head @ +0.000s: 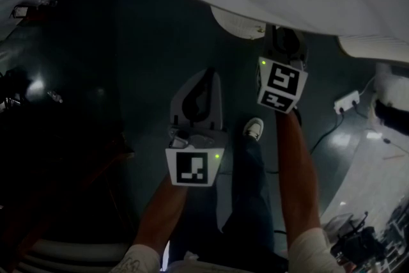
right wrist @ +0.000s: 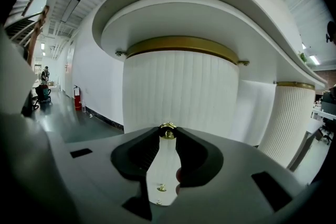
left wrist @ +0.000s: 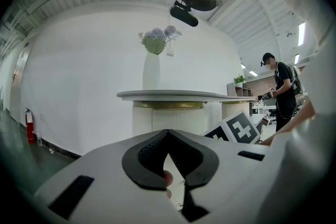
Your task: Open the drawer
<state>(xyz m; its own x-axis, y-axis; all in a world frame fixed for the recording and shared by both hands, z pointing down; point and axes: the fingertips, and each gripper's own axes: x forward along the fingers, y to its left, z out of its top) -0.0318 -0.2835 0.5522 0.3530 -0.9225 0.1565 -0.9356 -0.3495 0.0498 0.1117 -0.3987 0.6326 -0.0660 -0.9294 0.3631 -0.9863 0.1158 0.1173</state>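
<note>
A small gold drawer knob (right wrist: 168, 132) sticks out of the white ribbed pedestal (right wrist: 181, 92) under the round table top. My right gripper (right wrist: 168, 137) has its black tips against either side of the knob, shut on it. A second small gold knob (right wrist: 161, 188) shows lower down through the gap between the jaws. In the head view the right gripper's marker cube (head: 281, 84) sits at the table's edge, with the jaws hidden beneath the top. My left gripper (left wrist: 168, 132) hangs back from the pedestal, tips together and holding nothing; it is also in the head view (head: 206, 77).
A white vase of flowers (left wrist: 152, 68) stands on the table top (left wrist: 184, 95). A second ribbed pedestal (right wrist: 287, 123) stands to the right. A person (left wrist: 281, 89) stands far back right. A fire extinguisher (left wrist: 29, 124) is by the wall. A power strip (head: 347, 101) lies on the dark floor.
</note>
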